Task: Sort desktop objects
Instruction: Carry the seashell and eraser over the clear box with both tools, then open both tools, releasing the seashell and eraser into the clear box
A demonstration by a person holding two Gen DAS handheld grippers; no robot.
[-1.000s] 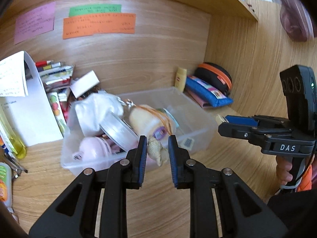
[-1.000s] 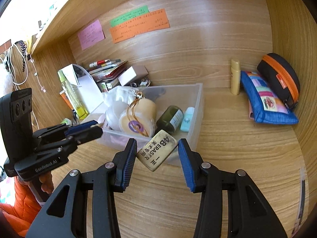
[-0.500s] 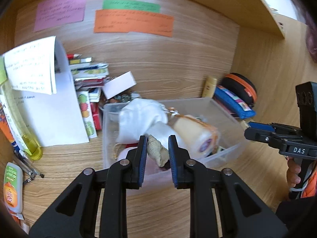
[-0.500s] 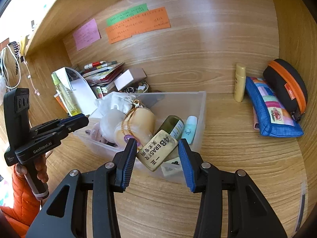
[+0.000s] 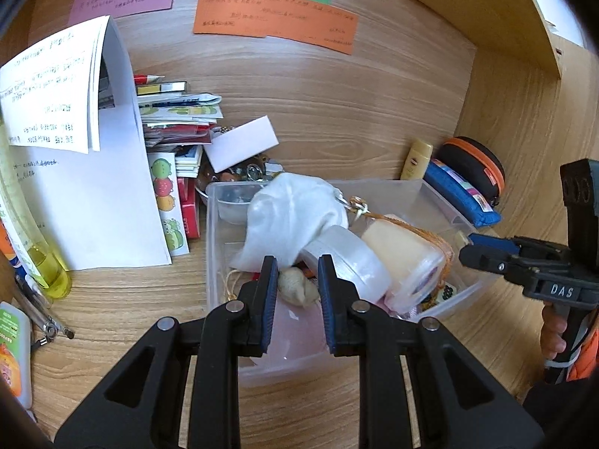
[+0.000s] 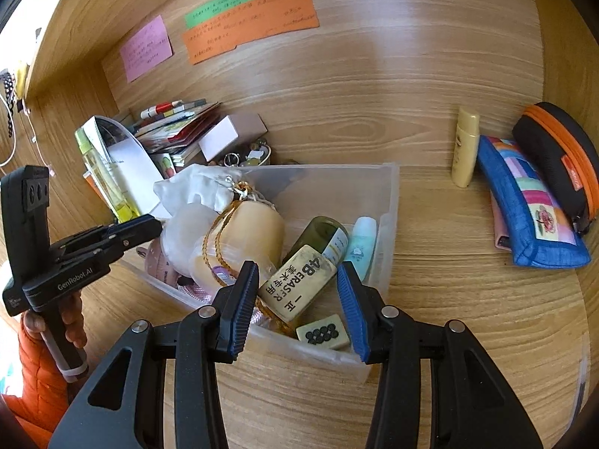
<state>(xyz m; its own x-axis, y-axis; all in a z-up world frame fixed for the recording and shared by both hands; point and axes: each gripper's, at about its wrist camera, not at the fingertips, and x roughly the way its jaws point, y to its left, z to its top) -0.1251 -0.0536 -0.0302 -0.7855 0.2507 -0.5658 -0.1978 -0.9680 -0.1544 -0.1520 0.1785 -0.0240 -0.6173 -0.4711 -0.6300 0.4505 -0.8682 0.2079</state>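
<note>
Wooden desk (image 6: pixel 449 318) alcove; sticky notes (image 6: pixel 251 22) on back wall.

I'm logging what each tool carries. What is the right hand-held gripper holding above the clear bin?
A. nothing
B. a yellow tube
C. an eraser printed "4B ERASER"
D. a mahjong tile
C: the right hand-held gripper clamps the beige eraser over the clear bin; the mahjong tile lies in the bin.

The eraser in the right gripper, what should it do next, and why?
Probably lower a little and let go. The right gripper holds the eraser over the near end of the clear bin, above a mahjong tile already inside, so it would likely drop in with the other sorted things.
</note>
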